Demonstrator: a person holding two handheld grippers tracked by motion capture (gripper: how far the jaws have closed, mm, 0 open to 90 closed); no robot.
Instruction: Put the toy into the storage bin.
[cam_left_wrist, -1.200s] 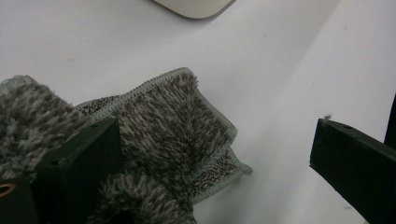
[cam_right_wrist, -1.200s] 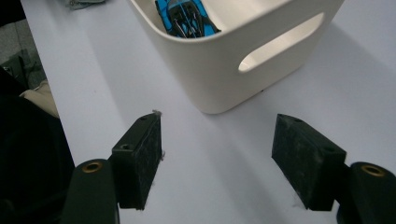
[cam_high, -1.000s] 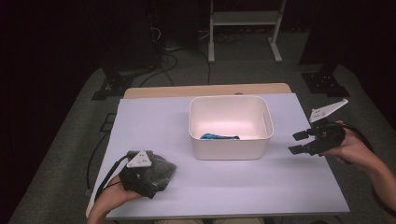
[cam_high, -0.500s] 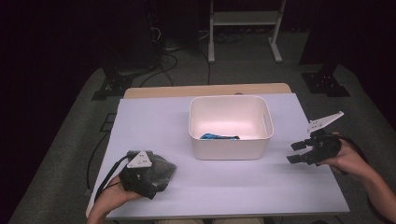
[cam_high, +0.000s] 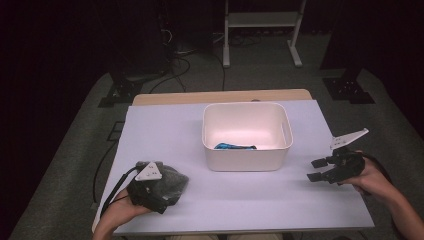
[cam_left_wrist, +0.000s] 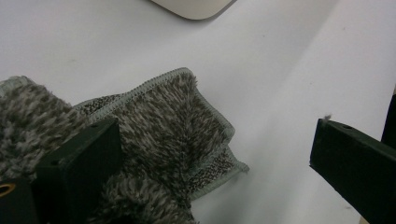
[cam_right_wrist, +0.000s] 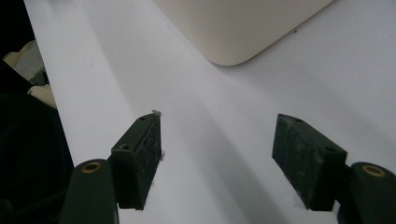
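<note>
Our left claw (cam_high: 167, 192) rests spread over the grey cloth (cam_high: 167, 182) at the worktop's (cam_high: 240, 200) lower left, ready to pinch; our right claw (cam_high: 320, 170), open and empty, waits lower right.

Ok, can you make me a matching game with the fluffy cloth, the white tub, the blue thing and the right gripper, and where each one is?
Things:
1. fluffy grey cloth
2. white tub
3. blue thing
4. right gripper

Places:
A. inside the tub
B. middle of the table
C. open, above bare table to the right of the tub
D. under the left gripper, near the table's front left corner

Pairs: 1-D, 2-B, 3-A, 4-C
</note>
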